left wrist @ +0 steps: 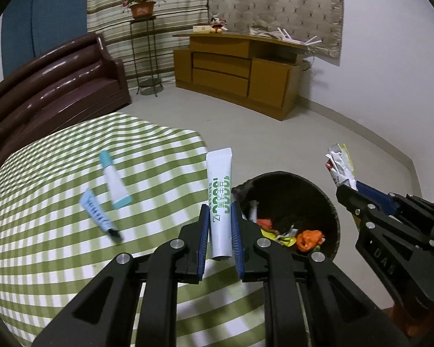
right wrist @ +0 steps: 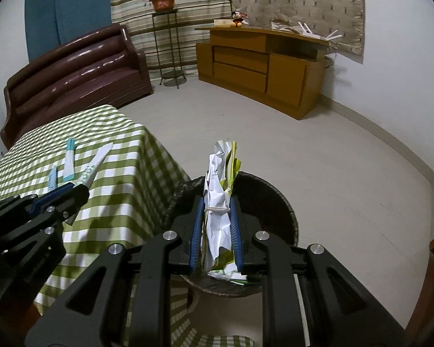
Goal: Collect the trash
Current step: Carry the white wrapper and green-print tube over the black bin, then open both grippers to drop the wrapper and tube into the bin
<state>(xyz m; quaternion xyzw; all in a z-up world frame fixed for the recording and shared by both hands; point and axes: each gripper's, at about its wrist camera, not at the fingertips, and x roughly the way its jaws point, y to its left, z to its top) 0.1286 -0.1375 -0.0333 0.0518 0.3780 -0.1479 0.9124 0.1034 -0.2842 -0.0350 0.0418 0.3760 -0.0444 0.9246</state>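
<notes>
Trash is split three ways right now: some already in the bin, some in your grippers, some left on the desk. The dark round bin (left wrist: 289,217) beside the desk holds crumpled wrappers (left wrist: 306,238), orange and yellow among them, so part of the job looks done. Your left gripper (left wrist: 220,231) has its fingers clamped on a white tube with green print (left wrist: 220,199), held upright at the desk's edge, next to the bin's rim. Your right gripper (right wrist: 217,231) has its fingers clamped on a wad of crumpled white and green paper (right wrist: 221,190), and from its own camera that wad sits over the bin's mouth. Neither piece is released yet.

Left on the green checked desk (left wrist: 58,245) are two more tubes: a white one with teal ends (left wrist: 112,180) and a smaller pale blue one (left wrist: 97,217), lying close together. By my reading you are past the midpoint, with two drops pending and two pickups remaining.
</notes>
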